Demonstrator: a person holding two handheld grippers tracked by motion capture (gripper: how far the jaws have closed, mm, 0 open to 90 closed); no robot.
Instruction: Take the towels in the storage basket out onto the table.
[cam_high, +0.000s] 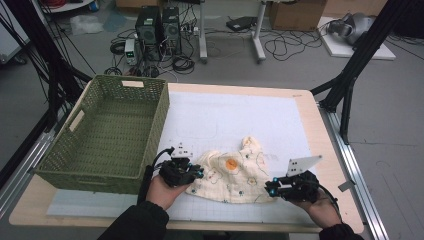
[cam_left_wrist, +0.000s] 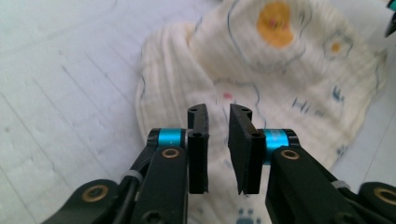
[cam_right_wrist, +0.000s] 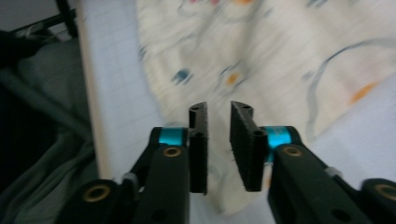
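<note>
A cream cloth printed with orange and blue motifs lies crumpled on the white mat near the table's front edge. My left gripper is at the cloth's left edge, held in a hand. In the left gripper view the jaws stand a narrow gap apart above the cloth, with nothing pinched between them. My right gripper is at the cloth's front right edge. In the right gripper view the jaws are also slightly apart over the cloth, gripping nothing.
A green woven basket stands on the table's left side, close beside my left hand. The white gridded mat stretches behind the cloth. The wooden table edge runs along the right. Cables and computer boxes lie on the floor beyond.
</note>
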